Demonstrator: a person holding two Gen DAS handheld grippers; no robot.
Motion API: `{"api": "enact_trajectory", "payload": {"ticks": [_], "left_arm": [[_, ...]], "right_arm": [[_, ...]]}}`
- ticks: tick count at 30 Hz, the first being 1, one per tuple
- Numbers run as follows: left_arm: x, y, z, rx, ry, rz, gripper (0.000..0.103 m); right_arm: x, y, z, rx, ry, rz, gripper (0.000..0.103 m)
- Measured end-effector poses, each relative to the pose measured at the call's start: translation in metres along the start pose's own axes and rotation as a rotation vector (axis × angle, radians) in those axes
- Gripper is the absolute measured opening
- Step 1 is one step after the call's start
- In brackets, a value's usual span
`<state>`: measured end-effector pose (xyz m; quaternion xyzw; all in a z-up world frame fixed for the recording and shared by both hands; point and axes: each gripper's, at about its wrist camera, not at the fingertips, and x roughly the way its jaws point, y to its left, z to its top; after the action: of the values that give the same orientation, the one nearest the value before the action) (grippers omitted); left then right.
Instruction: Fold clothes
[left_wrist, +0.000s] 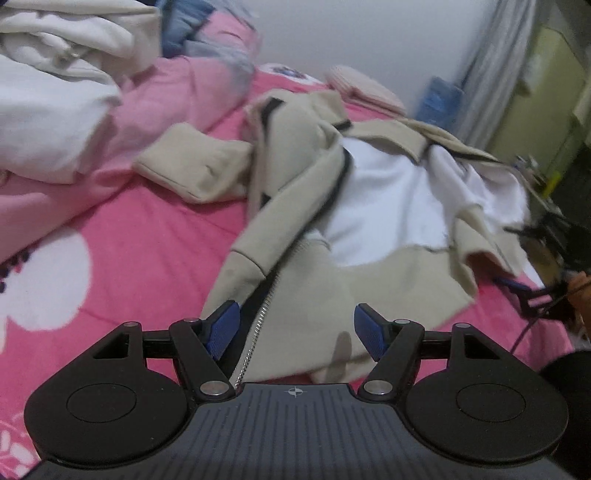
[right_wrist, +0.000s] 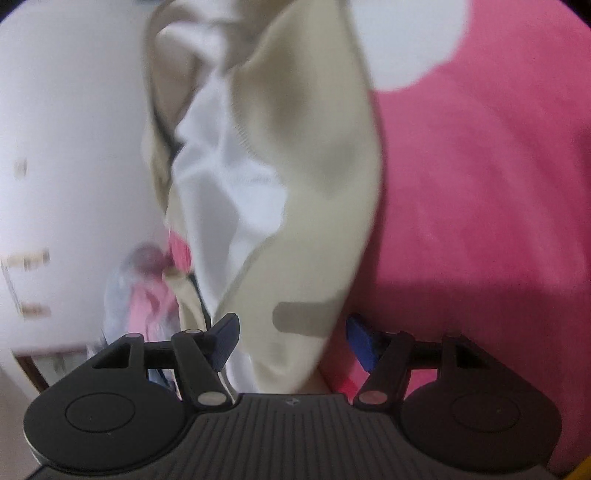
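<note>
On pink bedspread (left_wrist: 147, 236) | one beige jacket (left_wrist: 295, 206) (unzipped) | two grippers, jaws apart

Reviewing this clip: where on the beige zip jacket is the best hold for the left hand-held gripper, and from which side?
Probably the bottom hem of the beige zip jacket beside the zipper, approached from the near edge. That corner lies flat and thin between the open left hand-held gripper; the middle is bunched.

Home bedroom: bed w/ pink flower-print sheet (left_wrist: 147, 229), heaped white and pink clothes (left_wrist: 55, 110), grey curtain (left_wrist: 495, 66), plain white wall (left_wrist: 351, 33).
</note>
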<state>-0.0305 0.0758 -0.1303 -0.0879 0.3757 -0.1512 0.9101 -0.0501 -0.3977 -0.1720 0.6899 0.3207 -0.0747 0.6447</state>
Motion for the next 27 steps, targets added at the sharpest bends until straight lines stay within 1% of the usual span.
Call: {"api": "enact_trajectory", "payload": {"ticks": [2, 3, 6, 8, 10, 11, 13, 14, 15, 16, 18, 22, 25, 26, 27], "left_arm": [[-0.009, 0.006, 0.001, -0.038, -0.048, 0.016, 0.071], [-0.012, 0.008, 0.001, -0.054, -0.066, 0.027, 0.075], [-0.012, 0.017, -0.001, -0.049, -0.076, 0.08, 0.077], [-0.007, 0.024, -0.003, -0.058, -0.043, 0.075, 0.078], [0.004, 0.027, -0.003, -0.07, 0.018, 0.033, 0.078], [0.007, 0.026, -0.004, -0.074, 0.031, 0.021, 0.078], [0.01, 0.023, -0.006, -0.087, 0.028, 0.018, 0.072], [0.012, 0.022, -0.007, -0.093, 0.027, 0.018, 0.055], [0.013, 0.02, -0.006, -0.09, 0.026, 0.029, 0.031], [0.013, 0.019, -0.005, -0.088, 0.024, 0.04, 0.024], [-0.001, 0.024, 0.006, -0.08, -0.035, 0.091, 0.008], [-0.027, 0.034, 0.028, -0.062, -0.152, 0.194, 0.008], [-0.05, 0.061, 0.055, -0.08, -0.267, 0.369, 0.008], [-0.052, 0.072, 0.062, -0.1, -0.272, 0.418, 0.008], [-0.049, 0.085, 0.069, -0.127, -0.246, 0.457, 0.012]], "right_arm": [[0.001, -0.006, 0.0, 0.042, -0.019, 0.009, 0.067], [0.003, -0.006, 0.0, 0.049, -0.024, 0.014, 0.067], [0.004, -0.008, -0.006, 0.029, -0.03, 0.02, 0.067], [0.006, -0.006, -0.009, 0.001, -0.029, 0.014, 0.067], [0.004, -0.002, -0.012, -0.034, -0.023, 0.01, 0.067], [0.006, 0.0, -0.013, -0.052, -0.015, 0.01, 0.068], [0.0, 0.001, -0.018, -0.077, -0.001, 0.008, 0.069], [-0.002, 0.001, -0.02, -0.083, 0.009, 0.009, 0.069], [-0.004, 0.0, -0.019, -0.089, 0.016, 0.008, 0.07], [-0.002, 0.0, -0.018, -0.093, 0.014, 0.006, 0.07], [0.0, -0.001, -0.017, -0.099, 0.008, 0.004, 0.069], [-0.006, -0.005, -0.018, -0.104, -0.011, 0.023, 0.066], [-0.001, -0.005, -0.018, -0.093, -0.02, 0.029, 0.061], [0.001, -0.005, -0.017, -0.089, -0.023, 0.03, 0.06], [0.002, -0.005, -0.017, -0.085, -0.026, 0.032, 0.059]]}}
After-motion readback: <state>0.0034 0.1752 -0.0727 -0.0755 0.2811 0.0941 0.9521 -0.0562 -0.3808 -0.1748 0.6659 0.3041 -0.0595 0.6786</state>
